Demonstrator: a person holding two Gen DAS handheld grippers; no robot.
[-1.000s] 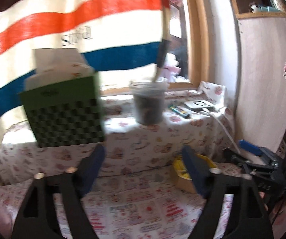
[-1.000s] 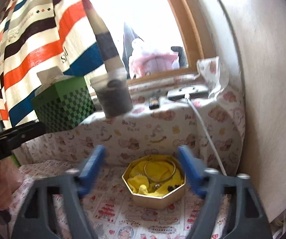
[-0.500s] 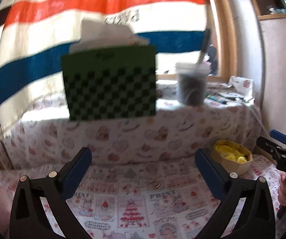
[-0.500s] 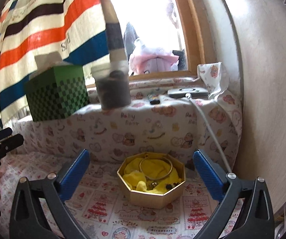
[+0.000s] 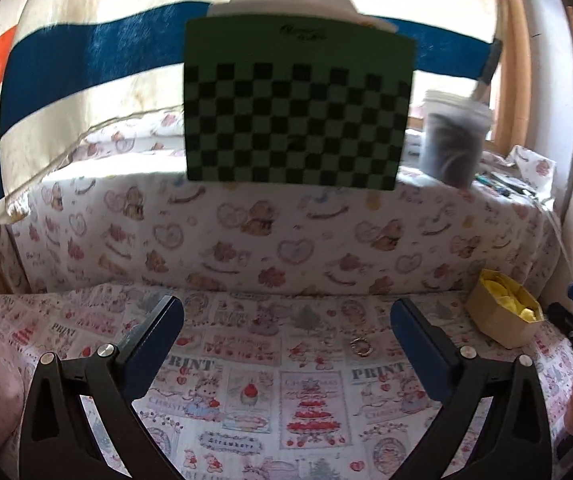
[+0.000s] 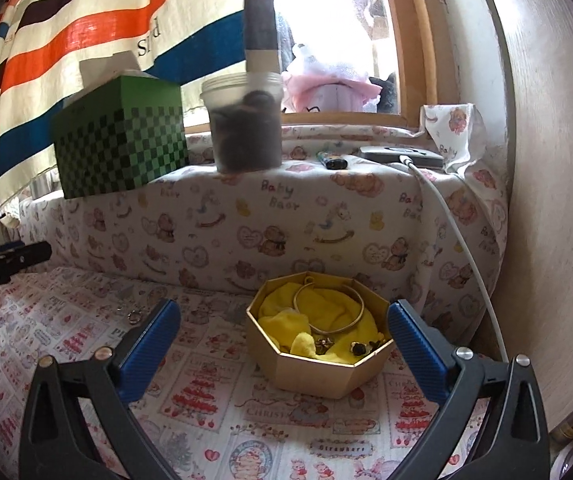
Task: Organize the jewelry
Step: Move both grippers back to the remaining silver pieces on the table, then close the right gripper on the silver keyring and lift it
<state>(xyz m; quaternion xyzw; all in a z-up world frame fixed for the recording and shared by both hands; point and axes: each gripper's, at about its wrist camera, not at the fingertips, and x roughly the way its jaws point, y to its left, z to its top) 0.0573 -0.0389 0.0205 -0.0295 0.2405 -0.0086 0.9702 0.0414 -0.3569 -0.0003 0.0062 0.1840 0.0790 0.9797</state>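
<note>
A gold octagonal jewelry box (image 6: 318, 364) lined with yellow cloth sits on the patterned cloth. It holds a gold bangle (image 6: 328, 306) and small dark pieces (image 6: 360, 346). My right gripper (image 6: 282, 344) is open and empty, its jaws on either side of the box, just in front of it. In the left wrist view the box (image 5: 504, 322) is at the far right. A small ring (image 5: 361, 346) lies on the cloth between my open, empty left gripper's (image 5: 286, 338) jaws, nearer the right one. The ring also shows in the right wrist view (image 6: 135, 316).
A green checkered tissue box (image 5: 298, 108) and a plastic jar (image 6: 246, 124) stand on the covered ledge behind. A lighter (image 6: 331, 159) and a device with a white cable (image 6: 446, 208) lie there too. A wall (image 6: 546, 160) is close on the right.
My left gripper has swung left and dropped lower, bringing the loose ring between its jaws. My right gripper has opened wider and come closer to the box.
</note>
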